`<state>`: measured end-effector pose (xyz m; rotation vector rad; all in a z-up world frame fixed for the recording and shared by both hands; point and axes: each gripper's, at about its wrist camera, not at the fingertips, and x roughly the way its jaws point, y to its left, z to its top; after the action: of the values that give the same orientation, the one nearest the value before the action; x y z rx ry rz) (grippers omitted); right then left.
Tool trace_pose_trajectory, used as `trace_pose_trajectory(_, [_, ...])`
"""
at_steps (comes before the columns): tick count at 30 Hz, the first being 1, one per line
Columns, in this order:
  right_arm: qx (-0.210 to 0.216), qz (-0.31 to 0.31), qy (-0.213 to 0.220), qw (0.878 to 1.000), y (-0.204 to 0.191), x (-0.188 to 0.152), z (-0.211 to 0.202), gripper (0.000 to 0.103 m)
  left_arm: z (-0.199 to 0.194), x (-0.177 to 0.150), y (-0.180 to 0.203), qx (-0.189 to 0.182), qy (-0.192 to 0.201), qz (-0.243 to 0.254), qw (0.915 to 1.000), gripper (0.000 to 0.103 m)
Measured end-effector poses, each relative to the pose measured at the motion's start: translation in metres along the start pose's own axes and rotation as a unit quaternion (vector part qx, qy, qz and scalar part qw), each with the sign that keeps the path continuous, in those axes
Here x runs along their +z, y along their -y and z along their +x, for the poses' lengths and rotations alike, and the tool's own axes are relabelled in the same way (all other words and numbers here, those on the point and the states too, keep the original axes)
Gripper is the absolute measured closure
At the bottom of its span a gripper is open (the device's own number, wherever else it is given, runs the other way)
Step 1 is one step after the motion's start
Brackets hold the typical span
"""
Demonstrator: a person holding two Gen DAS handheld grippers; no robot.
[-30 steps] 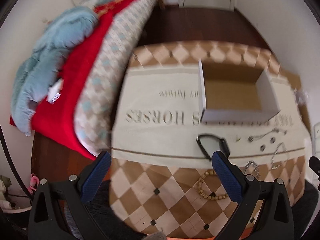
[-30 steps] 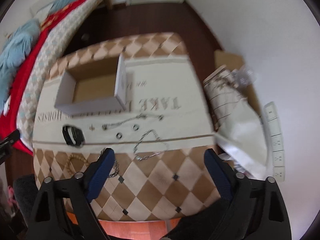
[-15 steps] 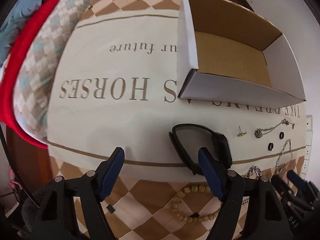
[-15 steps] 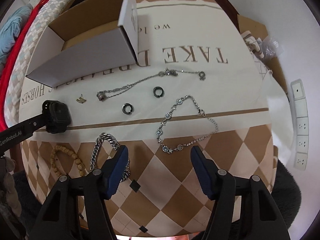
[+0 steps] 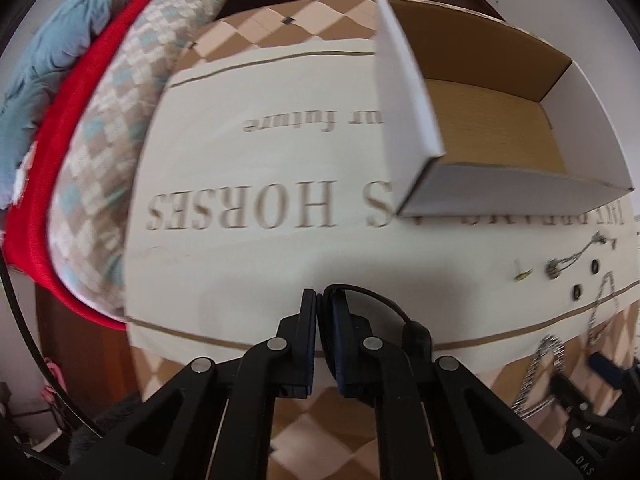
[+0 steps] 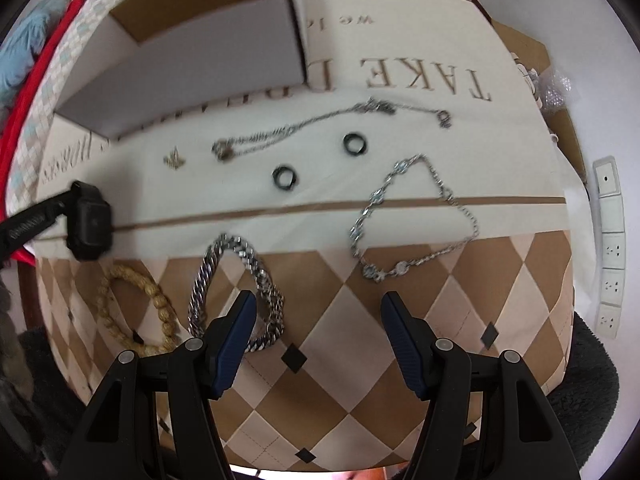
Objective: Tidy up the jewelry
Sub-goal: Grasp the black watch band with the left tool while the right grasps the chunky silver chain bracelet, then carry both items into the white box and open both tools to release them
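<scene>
Between my left fingers: my left hand-held gripper (image 5: 320, 300) is closed on the strap of the black watch (image 5: 414, 330), whose case lies just right of the tips on the surface (image 5: 248, 264).
Right side: my right hand-held gripper (image 6: 318, 308) hangs open above the checked cloth, gripping nothing.
Ahead and right of the left tips: the cardboard box (image 5: 472, 194) stands open; what I can see of its floor is bare.
Just left of the right tips: the heavy silver chain (image 6: 236, 276), partly behind my left finger, with the wooden bead bracelet (image 6: 138, 308) further left.
Ahead of the right tips: the blue-stone bracelet (image 6: 416, 216), two dark rings (image 6: 285, 177), the thin necklace (image 6: 304, 128) and a small gold piece (image 6: 174, 158), all loose on the cloth.
Progress: I judge the sorting barely begun; nothing visible is boxed.
Left to do: carry the watch to the box, then every other piece.
</scene>
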<state>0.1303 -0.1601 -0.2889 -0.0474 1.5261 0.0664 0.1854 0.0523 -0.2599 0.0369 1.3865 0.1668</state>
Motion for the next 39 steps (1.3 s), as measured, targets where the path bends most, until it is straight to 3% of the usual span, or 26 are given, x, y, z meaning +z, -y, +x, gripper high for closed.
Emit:
trace_pose_trajectory(6, [-0.015,-0.018,0.037,0.999,-0.016,-0.011,-0.002,0.037,-0.005,-0.017,-0.02,0.028,0.006,0.002,0.9996,0.098])
trace_pose_trajectory(8, [-0.013,-0.02,0.046,0.999,-0.021,-0.015,-0.006,0.041,-0.001,-0.021,-0.025,0.029,0.006,0.0,0.9996,0.098])
trace_pose_trajectory(10, [-0.014,-0.028,0.055,0.998,-0.026,-0.018,-0.008,0.053,-0.001,-0.02,-0.024,0.03,0.006,-0.001,0.9995,0.098])
trace_pose_trajectory(13, [-0.017,-0.041,0.064,0.997,-0.047,-0.017,-0.016,0.081,-0.002,-0.023,-0.024,0.031,0.006,-0.003,0.9995,0.098])
trace_pose_trajectory(14, [-0.021,-0.044,0.066,0.997,-0.056,-0.018,-0.019,0.095,-0.002,-0.021,-0.024,0.031,0.005,-0.004,0.9995,0.098])
trace_pose_trajectory(15, [-0.024,-0.045,0.068,0.996,-0.059,-0.019,-0.021,0.097,-0.002,-0.022,-0.024,0.03,0.005,-0.004,0.9995,0.098])
trace_pose_trajectory(19, [-0.01,-0.032,0.07,0.997,-0.061,-0.022,-0.025,0.097,-0.007,-0.026,-0.024,0.029,0.008,-0.006,0.9995,0.098])
trace_pose_trajectory(21, [0.017,-0.013,0.066,0.998,-0.058,-0.024,-0.03,0.098,-0.012,-0.027,-0.024,0.026,0.012,-0.006,0.9996,0.098])
trace_pose_trajectory(28, [0.072,0.016,0.098,0.993,-0.049,-0.029,-0.075,0.098,-0.032,-0.032,-0.024,0.013,0.03,-0.011,0.9994,0.099])
trace_pose_trajectory(33, [0.104,0.02,0.128,0.986,-0.021,-0.008,-0.108,0.099,-0.061,-0.026,-0.022,-0.01,0.06,-0.015,0.9981,0.099])
trace_pose_trajectory(39, [0.135,0.012,0.164,0.977,0.013,0.03,-0.15,0.099,-0.108,0.004,-0.023,-0.044,0.105,-0.015,0.9934,0.099])
